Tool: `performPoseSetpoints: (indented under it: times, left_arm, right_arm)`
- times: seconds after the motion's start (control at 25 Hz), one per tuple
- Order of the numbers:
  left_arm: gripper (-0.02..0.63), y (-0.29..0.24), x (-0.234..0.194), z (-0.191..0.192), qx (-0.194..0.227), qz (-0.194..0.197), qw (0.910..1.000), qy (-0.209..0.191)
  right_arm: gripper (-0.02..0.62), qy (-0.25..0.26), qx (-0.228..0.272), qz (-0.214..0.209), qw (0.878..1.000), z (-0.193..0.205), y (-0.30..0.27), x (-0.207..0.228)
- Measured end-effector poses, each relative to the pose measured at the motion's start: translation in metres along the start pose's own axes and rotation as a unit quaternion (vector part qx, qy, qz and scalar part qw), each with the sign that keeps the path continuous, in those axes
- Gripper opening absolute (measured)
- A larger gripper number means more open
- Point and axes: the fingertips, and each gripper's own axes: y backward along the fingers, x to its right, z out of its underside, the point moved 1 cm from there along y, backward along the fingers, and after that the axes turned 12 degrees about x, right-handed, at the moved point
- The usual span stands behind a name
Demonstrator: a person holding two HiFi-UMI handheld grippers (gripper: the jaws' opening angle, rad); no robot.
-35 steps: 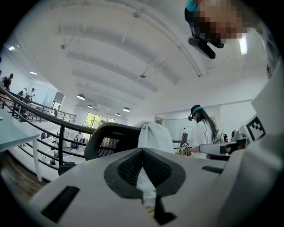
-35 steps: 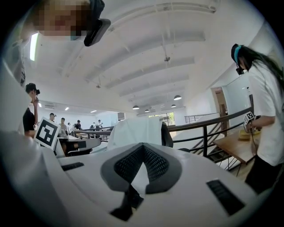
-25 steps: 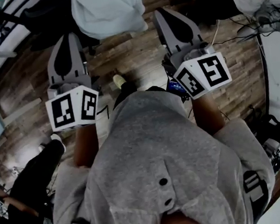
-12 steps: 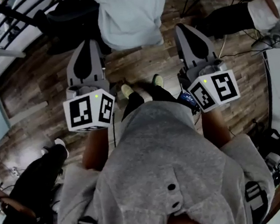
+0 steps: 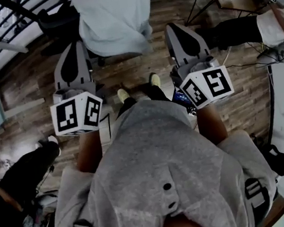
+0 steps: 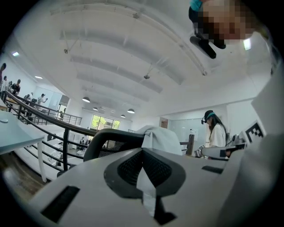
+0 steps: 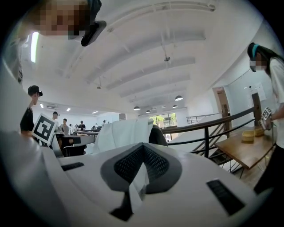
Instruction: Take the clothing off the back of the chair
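Head view puts both grippers out in front of me, held level and pointing at the chair (image 5: pixel 56 19) just ahead. The clothing (image 5: pixel 114 20) – a pale garment – is draped over the chair's back and hangs down the side facing me, untouched. The left gripper (image 5: pixel 75 44) has its jaws pressed together with nothing between them. The right gripper (image 5: pixel 173 26) looks the same in its own view: jaws meeting at the seam, empty. Neither tip is on the cloth yet; the left one sits nearer the garment's edge and the right one stands off to its side.

My worry is the closed jaws. If I push in like this I would only poke the fabric, and could shove it off the far side of the chair or nudge the chair away – I can't tell whether it rolls. So the jaws need to come apart before contact.

A one-sided pinch could also drag the garment askew and catch it on the backrest. My feet (image 5: pixel 138 86) are near the chair's base, so stepping closer risks bumping it.
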Motion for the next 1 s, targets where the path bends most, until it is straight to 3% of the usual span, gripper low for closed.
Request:
performPoseSetpoints:
  times: [0.4,0.6,0.72,0.92,1.0]
  left_arm:
    - [0.009,-0.029,0.067,0.022,0.0,-0.073,0.9971,-0.019]
    - [0.067,-0.042,0.104,0.033,-0.004,-0.073,0.9967,-0.035]
    - [0.161,-0.044,0.11,0.031,-0.007,-0.079,0.9952,-0.057]
    - [0.479,-0.051,0.111,0.023,-0.015,-0.122,0.9845,-0.124]
    - [0.506,-0.061,0.109,0.023,-0.019,-0.128,0.9832,-0.128]
  right_arm:
    - [0.011,-0.02,0.01,-0.056,0.998,-0.005,0.003,0.094]
    - [0.009,-0.031,0.002,-0.081,0.996,0.003,0.011,0.119]
    - [0.011,-0.041,0.0,-0.1,0.994,0.009,0.009,0.118]
    - [0.009,-0.055,0.003,-0.122,0.991,0.01,0.005,0.12]
    - [0.011,-0.06,-0.001,-0.127,0.99,0.011,-0.002,0.125]
